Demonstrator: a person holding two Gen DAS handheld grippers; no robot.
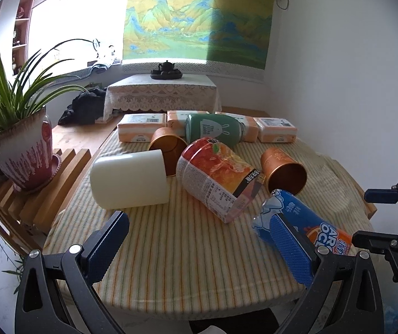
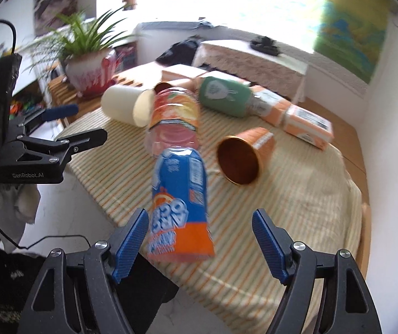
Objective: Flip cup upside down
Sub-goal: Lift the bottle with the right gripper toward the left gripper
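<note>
Several cups lie on their sides on the striped cloth [image 1: 185,250]. They include a white cup [image 1: 130,179], two copper cups [image 1: 283,171] [image 1: 168,150], an orange-printed cup [image 1: 218,175], a green rabbit cup [image 1: 212,129] and a blue-and-orange cup [image 1: 296,222]. My left gripper [image 1: 199,246] is open over the table's near edge and holds nothing. My right gripper [image 2: 200,239] is open, and the near end of the blue-and-orange cup [image 2: 182,203] lies between its fingers, closer to the left pad [image 2: 132,239]. A copper cup [image 2: 243,153] lies just beyond, mouth toward me.
Tissue packs [image 1: 140,128] line the far edge of the cloth. A potted plant [image 1: 23,153] stands on a slatted wooden bench [image 1: 32,194] to the left. The right gripper [image 1: 365,217] shows at the right edge of the left wrist view. The right wrist view is blurred.
</note>
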